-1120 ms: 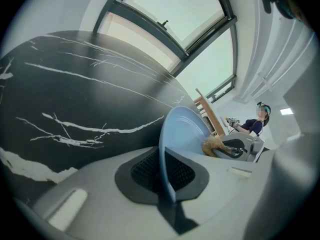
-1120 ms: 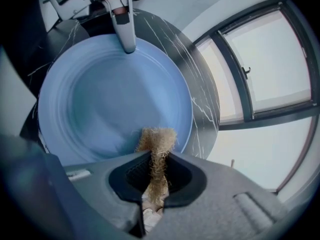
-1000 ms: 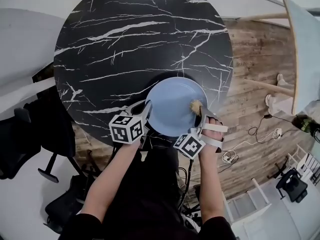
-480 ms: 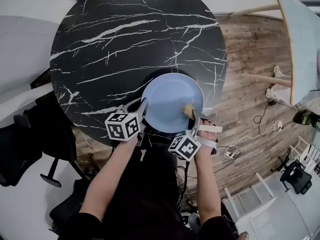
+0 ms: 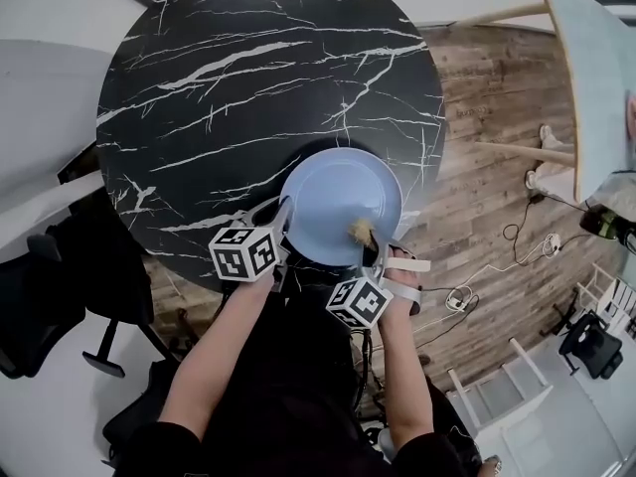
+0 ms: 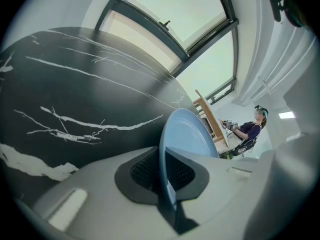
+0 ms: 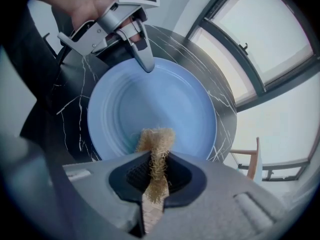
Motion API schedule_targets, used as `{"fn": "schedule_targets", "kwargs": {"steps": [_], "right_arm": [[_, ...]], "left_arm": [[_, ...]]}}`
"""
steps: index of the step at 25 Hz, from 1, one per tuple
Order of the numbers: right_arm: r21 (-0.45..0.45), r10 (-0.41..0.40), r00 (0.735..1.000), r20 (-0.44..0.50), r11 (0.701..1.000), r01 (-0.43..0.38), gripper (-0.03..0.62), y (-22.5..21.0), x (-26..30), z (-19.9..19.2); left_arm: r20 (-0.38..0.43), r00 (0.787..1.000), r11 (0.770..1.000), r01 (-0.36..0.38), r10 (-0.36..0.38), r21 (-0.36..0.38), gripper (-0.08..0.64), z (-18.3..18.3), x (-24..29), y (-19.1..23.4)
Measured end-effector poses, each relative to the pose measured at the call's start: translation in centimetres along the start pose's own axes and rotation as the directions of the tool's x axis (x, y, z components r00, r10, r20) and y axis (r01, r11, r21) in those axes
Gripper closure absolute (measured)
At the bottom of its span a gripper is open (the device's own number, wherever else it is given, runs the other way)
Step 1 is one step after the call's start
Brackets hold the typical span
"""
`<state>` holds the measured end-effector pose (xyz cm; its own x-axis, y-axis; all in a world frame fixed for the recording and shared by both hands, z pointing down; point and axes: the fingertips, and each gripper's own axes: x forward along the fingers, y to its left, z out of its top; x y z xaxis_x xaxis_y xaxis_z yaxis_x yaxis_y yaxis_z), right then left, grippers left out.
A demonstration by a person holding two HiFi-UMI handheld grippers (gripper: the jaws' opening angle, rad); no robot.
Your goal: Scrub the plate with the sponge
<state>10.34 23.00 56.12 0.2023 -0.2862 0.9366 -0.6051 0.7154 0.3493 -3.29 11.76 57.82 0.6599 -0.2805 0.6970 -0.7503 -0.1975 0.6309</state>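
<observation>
The left tongs (image 6: 162,173) are closed tight on the rim of a pale blue plate (image 5: 333,192), gripping it at its near-left side. The right tongs (image 7: 155,171) are clamped on a tan, fibrous sponge (image 7: 156,143). The tip of the sponge touches the plate's inner surface, close to its near-right rim. The plate sits on a round black bench (image 5: 248,78) veined with white, at the bench's near edge and right of the middle. A wooden floor (image 5: 497,117) shows past the bench's right edge.
</observation>
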Motion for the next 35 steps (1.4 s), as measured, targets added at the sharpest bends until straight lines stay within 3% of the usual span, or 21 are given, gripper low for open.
{"fn": "schedule_targets", "kwargs": {"steps": [8,19,29,35], "right_arm": [[0.075,0.084,0.996,0.035,0.993,-0.087,0.549,2.0,-0.5,0.9],[0.082,0.152,0.985,0.082,0.984,-0.159,0.549,5.1,-1.0,3.0],[0.013,0.213,0.963,0.163,0.976,-0.218,0.549,7.1,-1.3,6.5],[-0.098,0.217,0.956,0.196,0.975,-0.201,0.549,7.0,-1.0,8.7]], "left_arm": [[0.003,1.000,1.000,0.016,-0.016,-0.002,0.538,0.0,0.1,-0.1],[0.006,1.000,1.000,0.025,-0.024,-0.017,0.538,-0.3,-0.1,0.0],[0.011,1.000,0.999,0.028,-0.028,-0.020,0.538,-0.2,-0.1,-0.1],[0.012,1.000,0.999,0.029,-0.029,-0.020,0.537,-0.2,0.0,-0.1]]}}
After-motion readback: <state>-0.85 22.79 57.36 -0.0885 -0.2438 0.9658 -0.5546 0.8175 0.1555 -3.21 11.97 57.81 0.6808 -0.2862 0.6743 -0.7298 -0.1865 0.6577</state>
